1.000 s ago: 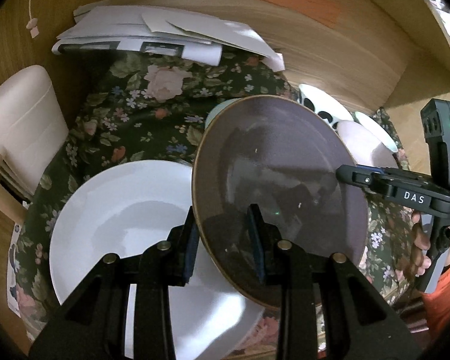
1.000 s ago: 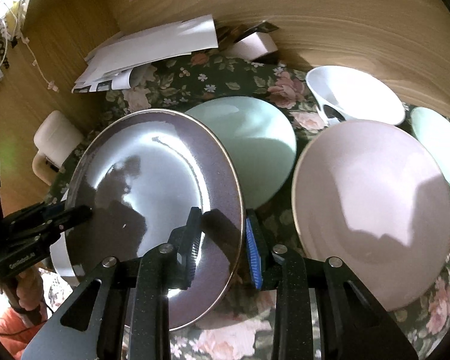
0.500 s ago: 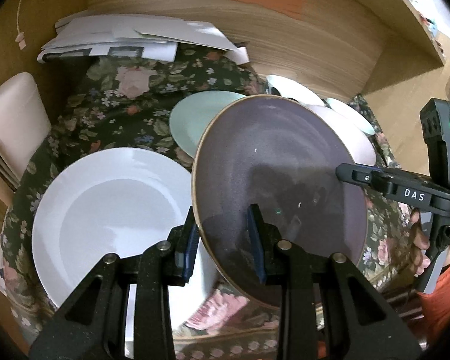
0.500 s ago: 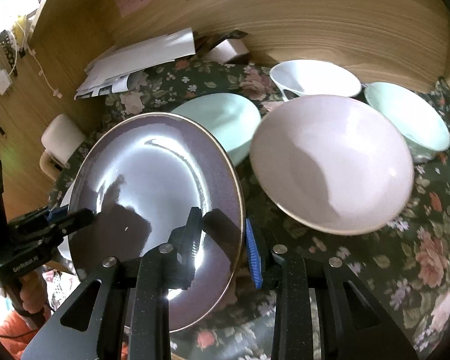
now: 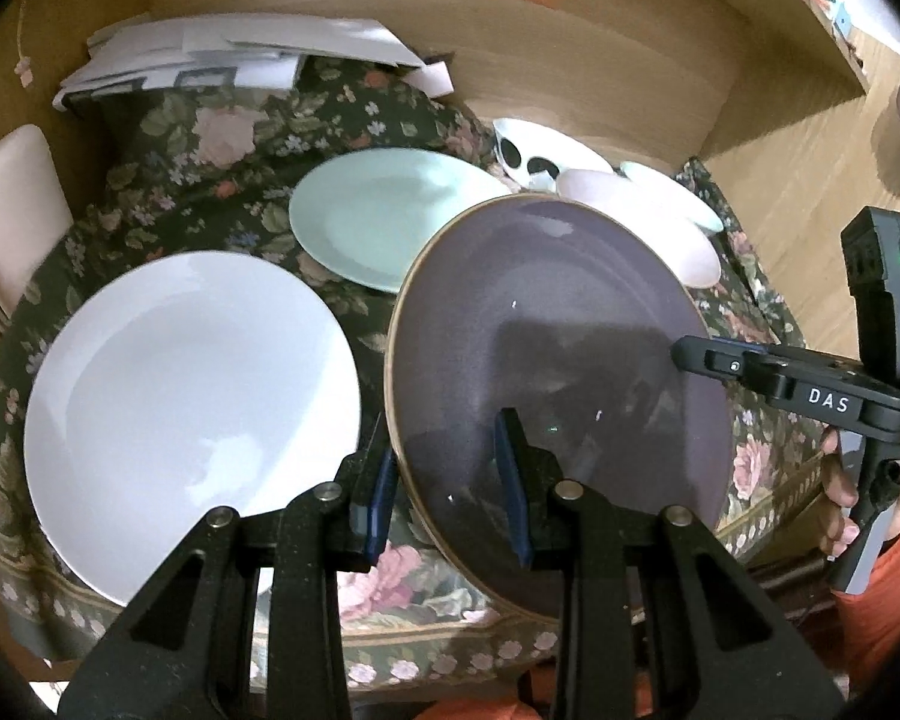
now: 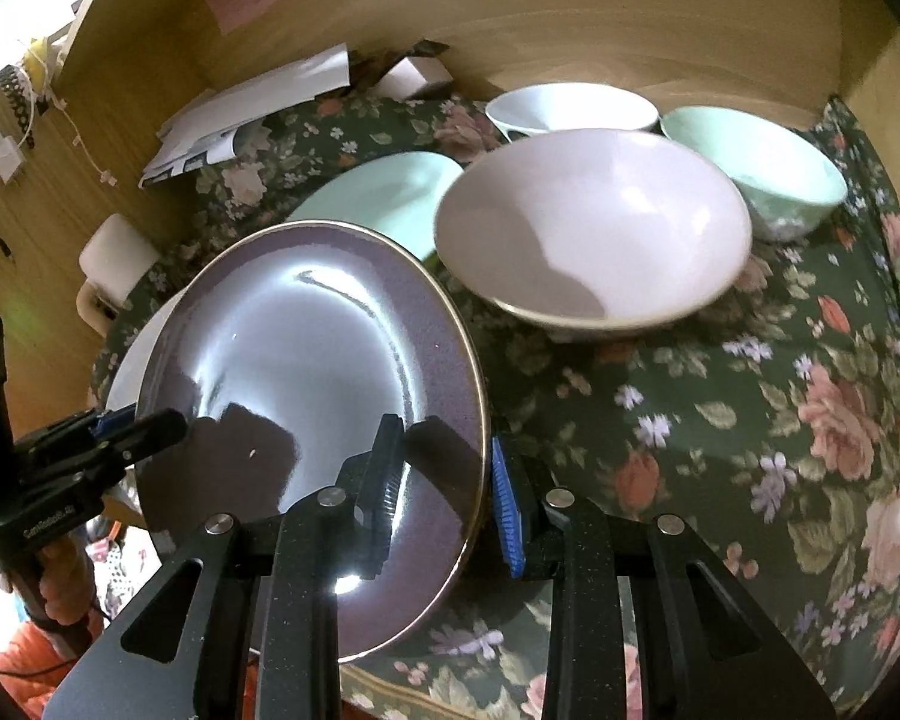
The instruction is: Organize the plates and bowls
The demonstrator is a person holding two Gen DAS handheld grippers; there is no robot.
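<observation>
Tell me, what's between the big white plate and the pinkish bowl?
The purple plate, held up by both tongs, and the mint plate lying on the flowery cloth. The left wrist view shows it.

Open flowered cloth (image 6: 720, 420) on the worktop's near right: widest bare stretch. Behind it pink bowl (image 6: 594, 228), white bowl (image 6: 570, 108) and green bowl (image 6: 762, 174) crowd together, no gap between them. Left side taken by white plate (image 5: 192, 396) and green plate (image 5: 384, 210), narrow cloth strip between. Papers (image 5: 234, 54) block the far left corner; wooden wall (image 6: 630, 30) closes the back.
</observation>
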